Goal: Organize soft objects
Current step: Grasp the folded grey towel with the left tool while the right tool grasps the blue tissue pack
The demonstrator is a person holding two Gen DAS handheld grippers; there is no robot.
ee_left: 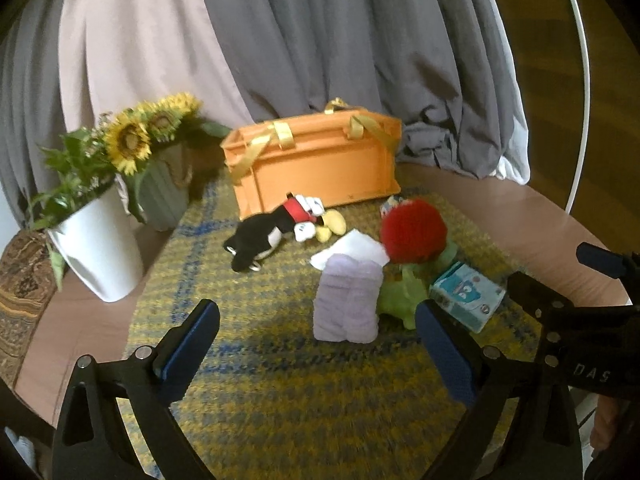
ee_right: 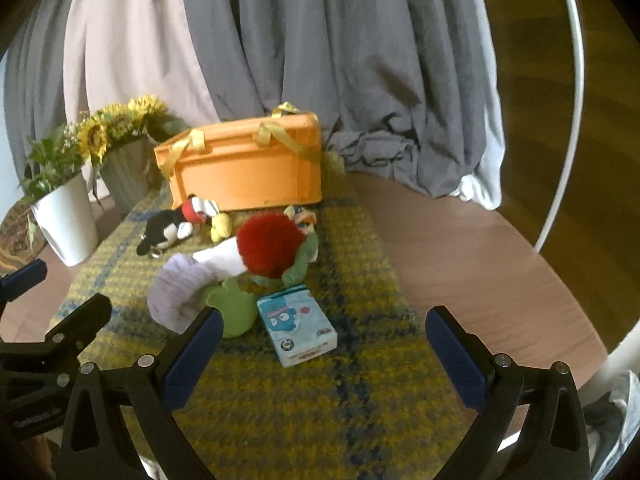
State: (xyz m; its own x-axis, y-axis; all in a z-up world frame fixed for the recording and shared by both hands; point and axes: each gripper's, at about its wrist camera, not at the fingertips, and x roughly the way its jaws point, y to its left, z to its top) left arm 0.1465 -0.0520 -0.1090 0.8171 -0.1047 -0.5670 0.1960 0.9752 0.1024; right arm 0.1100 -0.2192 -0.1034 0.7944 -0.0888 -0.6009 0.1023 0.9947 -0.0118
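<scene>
Left tool (ee_left: pixel 318 346), right tool (ee_right: pixel 324 354) spread, empty, over yellow-blue mat (ee_right: pixel 304 412); grey curtain (ee_right: pixel 340 60) behind.

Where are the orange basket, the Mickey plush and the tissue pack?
orange basket (ee_left: pixel 320 172): left wrist view, front wall.
Mickey plush (ee_left: pixel 260 238): left wrist view, black head.
tissue pack (ee_right: pixel 296 330): right wrist view, printed top face.

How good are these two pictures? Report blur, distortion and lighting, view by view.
Left wrist view: strong fisheye bending, black corners; the orange basket and Mickey plush are soft and slightly smeared; the white pot is bright, near glare. Right wrist view: same bending; the tissue pack reads clearest, the curtain is dim and soft.
</scene>
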